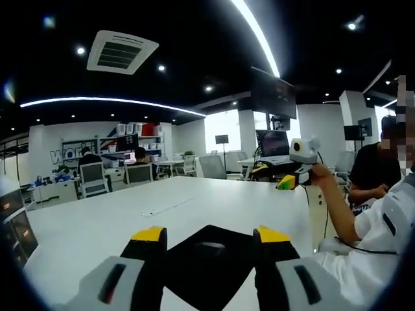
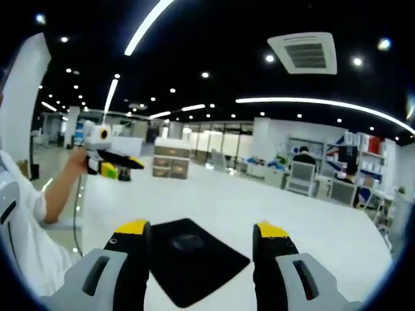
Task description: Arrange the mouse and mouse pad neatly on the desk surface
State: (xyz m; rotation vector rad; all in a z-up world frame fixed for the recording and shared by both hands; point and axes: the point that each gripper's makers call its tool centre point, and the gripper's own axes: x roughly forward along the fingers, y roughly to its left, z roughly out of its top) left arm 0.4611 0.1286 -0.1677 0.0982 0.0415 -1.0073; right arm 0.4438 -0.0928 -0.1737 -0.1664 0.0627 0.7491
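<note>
A black mouse pad [image 1: 194, 275] lies turned like a diamond on the white desk [image 1: 97, 227], with a dark mouse [image 1: 211, 248] on it. My left gripper [image 1: 211, 234] hovers just before the pad, open, the mouse showing between its yellow tips. In the right gripper view the same pad [image 2: 194, 269] and mouse [image 2: 188, 241] sit between the jaws of my right gripper [image 2: 202, 228], which is open and holds nothing. Each gripper also shows in the other's view, raised by a hand off the desk's edge: the right gripper [image 1: 285, 183] and the left gripper [image 2: 133, 163].
A cable slot [image 1: 165, 207] runs along the desk's middle. The white-sleeved arm [image 1: 340, 207] reaches in at the desk's right edge. Office chairs [image 1: 94, 178], seated people [image 1: 376, 168], monitors [image 1: 275, 142] and low drawer cabinets [image 2: 170, 161] stand beyond the desk.
</note>
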